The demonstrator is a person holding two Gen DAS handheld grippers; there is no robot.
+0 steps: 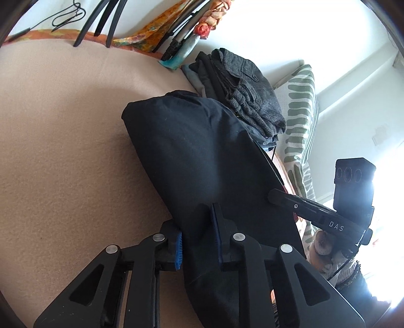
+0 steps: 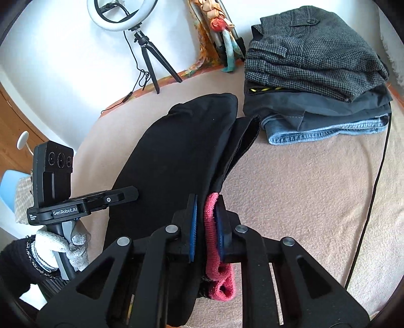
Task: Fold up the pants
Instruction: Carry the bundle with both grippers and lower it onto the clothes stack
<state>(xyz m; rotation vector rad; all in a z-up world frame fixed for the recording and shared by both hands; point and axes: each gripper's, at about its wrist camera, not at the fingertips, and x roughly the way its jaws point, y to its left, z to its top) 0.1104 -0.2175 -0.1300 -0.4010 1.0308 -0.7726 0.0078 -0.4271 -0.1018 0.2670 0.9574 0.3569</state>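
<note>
Bright room with white walls; a bed [image 2: 303,181] under a beige fleece blanket, orange-patterned cloth [image 2: 199,65] along its far edge. At that far edge, a ring light [image 2: 121,15] on a small black tripod [image 2: 151,63], its cable trailing down onto the blanket.

Black pants [image 2: 176,156] lifted off the bed, hanging as a long folded bundle between both tools, far end drooping toward the blanket near the stack. Pink knit band [image 2: 214,252] showing at the near end of the pants.

Left hand-held gripper [image 1: 197,239] closed down on the black pants, fabric squeezed between its blue pads [image 1: 179,249]; in the right wrist view, seen from the side in a gloved hand [image 2: 50,244] at lower left.

Right hand-held gripper [image 2: 207,232] likewise clamped narrow on the pants, pink band pinched against one pad [image 2: 193,227] with the black cloth.

Toward the far right corner of the bed, a stack of folded clothes [image 2: 315,75]: grey tweed on top, dark grey below, blue denim at the bottom. Just beside the pants' loose end, not clearly touching.

Black cable [image 2: 373,176] running along the right side of the bed. Green-and-white striped pillow [image 1: 300,113] past the stack, against the wall.
</note>
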